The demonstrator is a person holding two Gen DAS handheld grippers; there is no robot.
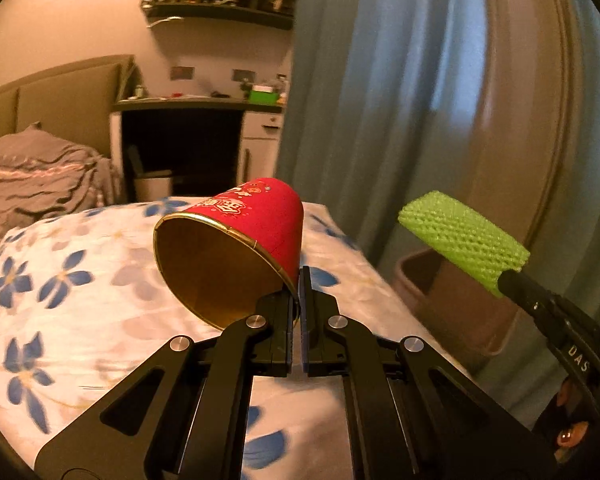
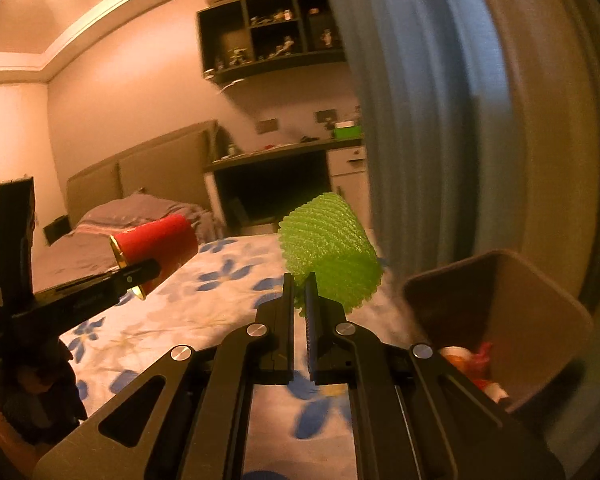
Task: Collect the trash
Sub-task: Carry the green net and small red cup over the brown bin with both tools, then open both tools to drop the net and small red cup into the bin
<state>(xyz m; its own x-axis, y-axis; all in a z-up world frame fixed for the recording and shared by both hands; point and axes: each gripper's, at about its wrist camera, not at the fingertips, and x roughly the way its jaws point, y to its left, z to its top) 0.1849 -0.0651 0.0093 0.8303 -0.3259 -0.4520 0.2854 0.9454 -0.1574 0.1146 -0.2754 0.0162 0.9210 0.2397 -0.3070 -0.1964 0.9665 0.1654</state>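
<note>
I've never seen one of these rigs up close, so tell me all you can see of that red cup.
The red cup looks like paper: red outside with a printed design, a gold rim and a brownish-gold inside that appears empty. It is tipped on its side, mouth toward the left wrist camera, held in the air above the flowered bedspread. The left gripper pinches its rim wall between shut jaws; nothing else touches it.

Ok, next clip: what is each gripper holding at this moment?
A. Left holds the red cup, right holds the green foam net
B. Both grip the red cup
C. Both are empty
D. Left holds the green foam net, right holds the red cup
A. The left gripper is pinched on the rim of the red paper cup, and the right gripper is clamped on the green foam net, both above the floral bedspread.
</note>
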